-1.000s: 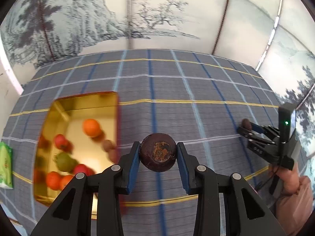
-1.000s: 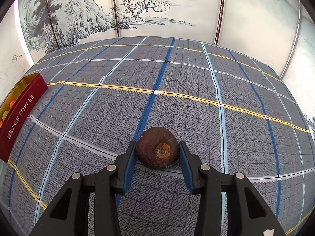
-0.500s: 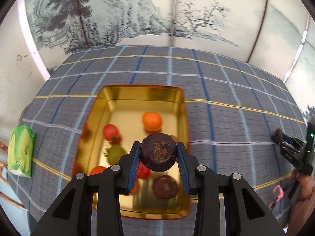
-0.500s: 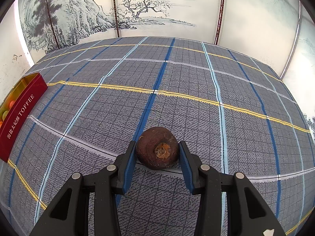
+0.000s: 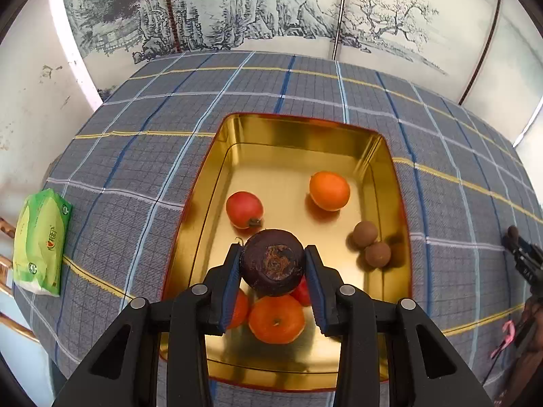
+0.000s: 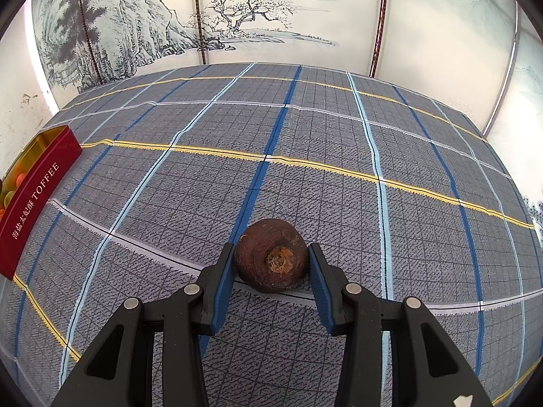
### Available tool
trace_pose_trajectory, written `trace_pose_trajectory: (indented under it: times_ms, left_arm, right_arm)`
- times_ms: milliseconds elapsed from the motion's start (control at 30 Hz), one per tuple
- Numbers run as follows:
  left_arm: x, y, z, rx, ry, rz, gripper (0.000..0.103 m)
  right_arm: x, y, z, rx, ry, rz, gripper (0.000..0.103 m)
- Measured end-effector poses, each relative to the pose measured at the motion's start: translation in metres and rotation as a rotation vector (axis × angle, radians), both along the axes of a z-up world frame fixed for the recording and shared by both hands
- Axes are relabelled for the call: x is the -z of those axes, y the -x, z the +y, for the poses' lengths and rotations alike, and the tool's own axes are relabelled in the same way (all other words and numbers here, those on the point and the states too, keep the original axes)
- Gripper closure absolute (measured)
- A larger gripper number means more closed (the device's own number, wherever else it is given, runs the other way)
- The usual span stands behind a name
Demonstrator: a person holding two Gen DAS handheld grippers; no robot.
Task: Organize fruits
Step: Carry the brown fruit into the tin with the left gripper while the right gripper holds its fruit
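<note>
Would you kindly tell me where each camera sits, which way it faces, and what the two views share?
Left wrist: rides the left gripper, angled down over the gold tin; its fingers clamp a dark fruit.
Right wrist: rides the right gripper, angled down at the plaid cloth; its fingers flank a brown fruit on the cloth.
Shared: the cloth, the painted screen and the tin, which sits at the right view's left edge.

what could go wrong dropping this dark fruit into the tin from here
1. The dark fruit in the left gripper hangs right over the orange and red fruit at the gold tin's near end; released here, it would likely hit them and roll.
2. The bare floor lies farther back, so the crowded end may pile up.
</note>
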State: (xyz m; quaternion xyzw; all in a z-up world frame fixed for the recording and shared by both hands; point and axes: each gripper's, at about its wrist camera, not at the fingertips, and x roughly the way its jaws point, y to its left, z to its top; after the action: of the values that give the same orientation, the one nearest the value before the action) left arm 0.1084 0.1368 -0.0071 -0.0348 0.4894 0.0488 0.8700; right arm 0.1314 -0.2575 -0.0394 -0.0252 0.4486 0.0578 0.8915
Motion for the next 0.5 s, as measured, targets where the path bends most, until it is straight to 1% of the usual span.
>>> trace_pose_trajectory:
  times_ms: [333, 500]
  left_arm:
    - [0.016, 0.002, 0.002, 0.002, 0.0, 0.039, 0.065]
    - [0.02, 0.001, -0.001, 0.012, -0.018, 0.05, 0.065]
  right_arm:
    - [0.0, 0.0, -0.001, 0.0, 0.0, 0.0, 0.063]
    - [0.0, 0.0, -0.001, 0.0, 0.0, 0.0, 0.063]
